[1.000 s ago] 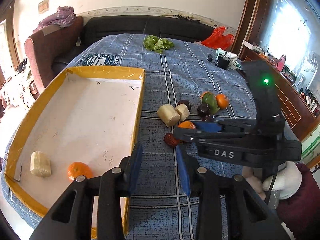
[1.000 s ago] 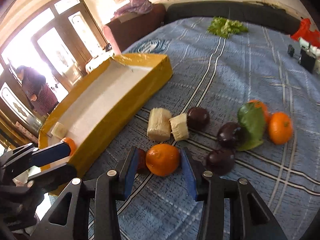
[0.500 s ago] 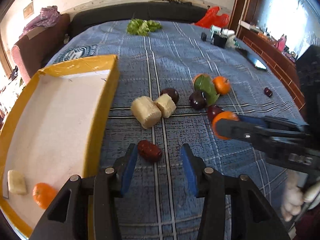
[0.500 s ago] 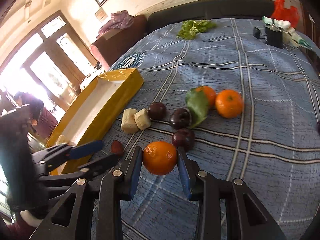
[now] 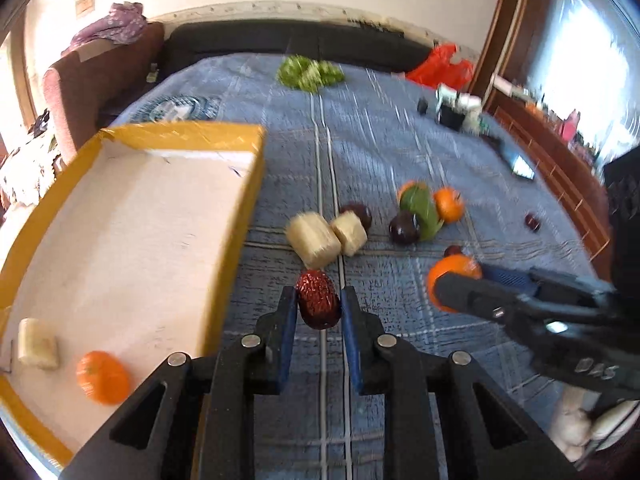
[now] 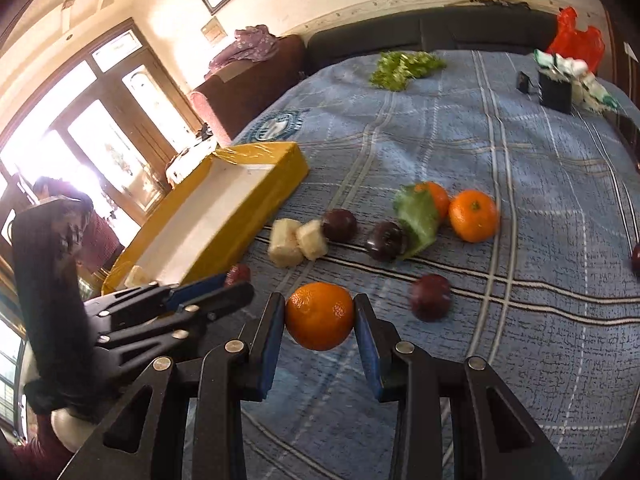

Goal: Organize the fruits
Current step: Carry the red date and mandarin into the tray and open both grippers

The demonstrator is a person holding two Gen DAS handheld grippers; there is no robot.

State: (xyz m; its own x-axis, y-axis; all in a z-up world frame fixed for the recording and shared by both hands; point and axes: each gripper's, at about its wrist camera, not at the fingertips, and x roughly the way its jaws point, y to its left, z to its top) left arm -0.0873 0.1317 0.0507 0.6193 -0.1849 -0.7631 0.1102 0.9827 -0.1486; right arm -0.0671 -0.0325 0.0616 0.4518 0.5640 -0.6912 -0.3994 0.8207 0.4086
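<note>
My left gripper (image 5: 319, 293) is shut on a wrinkled red date (image 5: 316, 304) just above the blue checked cloth, right of the yellow box (image 5: 236, 216). An orange (image 5: 103, 377) and a pale cut chunk (image 5: 38, 343) lie in the box. My right gripper (image 6: 320, 312) is shut on an orange (image 6: 320, 318), held clear of the cloth. Loose on the cloth are two pale chunks (image 5: 314, 240), dark plums (image 6: 430, 296) and two oranges (image 6: 474, 216) with a green leaf (image 6: 416, 216). Each gripper shows in the other's view: the left gripper (image 6: 236, 282) and the right gripper (image 5: 460, 278).
Green lettuce (image 5: 310, 72), a red bag (image 5: 440, 66) and a black device with white items (image 6: 554, 90) sit at the far end of the cloth. A dark sofa and an armchair stand behind. A person (image 6: 48, 192) stands by the bright door.
My left gripper has moved forward over the red date and closed on it. My right gripper has closed on the orange and lifted it off the cloth, drifting right.
</note>
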